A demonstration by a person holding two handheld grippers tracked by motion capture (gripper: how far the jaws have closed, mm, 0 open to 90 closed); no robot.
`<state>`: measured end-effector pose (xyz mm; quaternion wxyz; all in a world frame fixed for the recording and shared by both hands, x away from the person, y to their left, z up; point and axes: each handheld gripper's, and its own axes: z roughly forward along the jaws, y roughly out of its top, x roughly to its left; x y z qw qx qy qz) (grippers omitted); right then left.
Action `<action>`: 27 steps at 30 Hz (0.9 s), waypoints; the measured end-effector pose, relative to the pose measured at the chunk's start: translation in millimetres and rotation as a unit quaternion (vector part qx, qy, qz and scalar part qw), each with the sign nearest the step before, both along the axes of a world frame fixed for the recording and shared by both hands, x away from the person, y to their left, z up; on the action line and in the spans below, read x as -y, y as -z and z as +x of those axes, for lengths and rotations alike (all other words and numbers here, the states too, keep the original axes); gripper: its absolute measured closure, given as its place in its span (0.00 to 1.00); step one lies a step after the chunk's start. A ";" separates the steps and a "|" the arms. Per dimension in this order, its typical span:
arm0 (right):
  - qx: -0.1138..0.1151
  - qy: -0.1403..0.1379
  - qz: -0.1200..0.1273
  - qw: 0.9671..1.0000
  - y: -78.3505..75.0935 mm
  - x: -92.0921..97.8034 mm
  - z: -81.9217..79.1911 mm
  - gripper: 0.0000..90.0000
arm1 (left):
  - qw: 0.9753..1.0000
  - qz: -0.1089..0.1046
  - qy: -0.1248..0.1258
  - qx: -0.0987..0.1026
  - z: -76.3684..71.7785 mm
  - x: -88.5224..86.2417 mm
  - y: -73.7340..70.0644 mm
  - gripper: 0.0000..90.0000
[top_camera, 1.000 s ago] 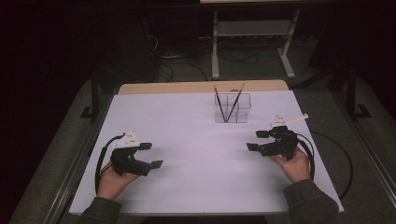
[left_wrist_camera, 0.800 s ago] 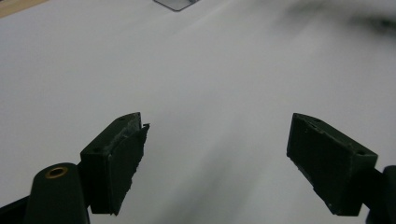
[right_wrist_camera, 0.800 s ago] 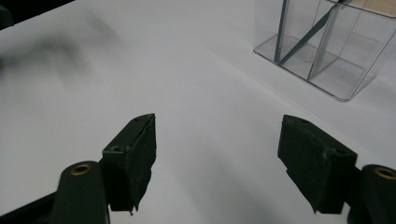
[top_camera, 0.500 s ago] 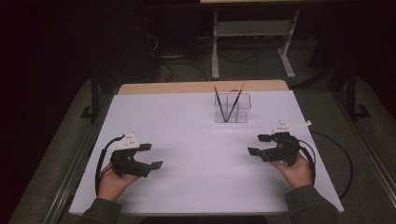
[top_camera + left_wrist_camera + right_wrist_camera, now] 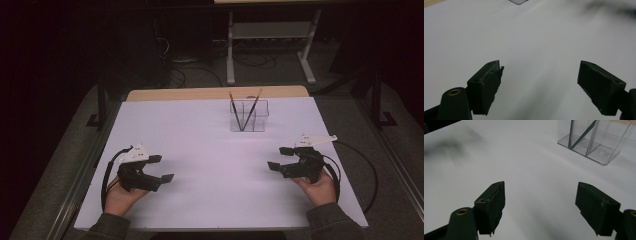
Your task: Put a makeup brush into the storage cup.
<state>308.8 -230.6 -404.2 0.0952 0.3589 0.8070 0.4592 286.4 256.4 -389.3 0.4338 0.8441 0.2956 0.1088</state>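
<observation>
Left gripper (image 5: 161,168), at about 8 o'clock on the white table (image 5: 210,145): jaws spread wide, nothing between them, resting low over bare surface. Right gripper (image 5: 280,157), at about 4 o'clock: jaws likewise spread wide and empty, pointing inward toward the table's centre. The two grippers sit well apart. Clear holder (image 5: 248,116) stands upright at about 12 o'clock, near the far edge, well apart from both grippers. Two pencils (image 5: 242,113) stand in it, crossed and leaning. In the right gripper view the holder (image 5: 596,141) appears at 1 o'clock beyond the jaws, untouched
</observation>
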 end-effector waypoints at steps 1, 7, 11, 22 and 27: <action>0.003 0.000 0.000 1.000 -0.1 0.3 -0.7 0.25 | 1.000 0.002 0.002 0.001 0.1 -0.6 -0.1 0.20; 0.004 0.011 0.001 1.000 3.7 1.9 -6.7 0.23 | 1.000 0.002 0.003 0.001 -1.1 -1.3 0.2 0.20; 0.007 0.017 0.001 1.000 5.3 4.3 -10.2 0.22 | 1.000 -0.002 0.000 -0.002 -2.4 -1.2 0.9 0.20; 0.014 0.027 0.004 1.000 7.9 7.7 -15.8 0.20 | 1.000 0.004 0.005 -0.006 -4.7 -0.8 4.6 0.20; 0.015 0.027 0.005 1.000 9.1 8.2 -17.5 0.20 | 1.000 0.003 0.005 -0.005 -5.8 -1.4 5.8 0.20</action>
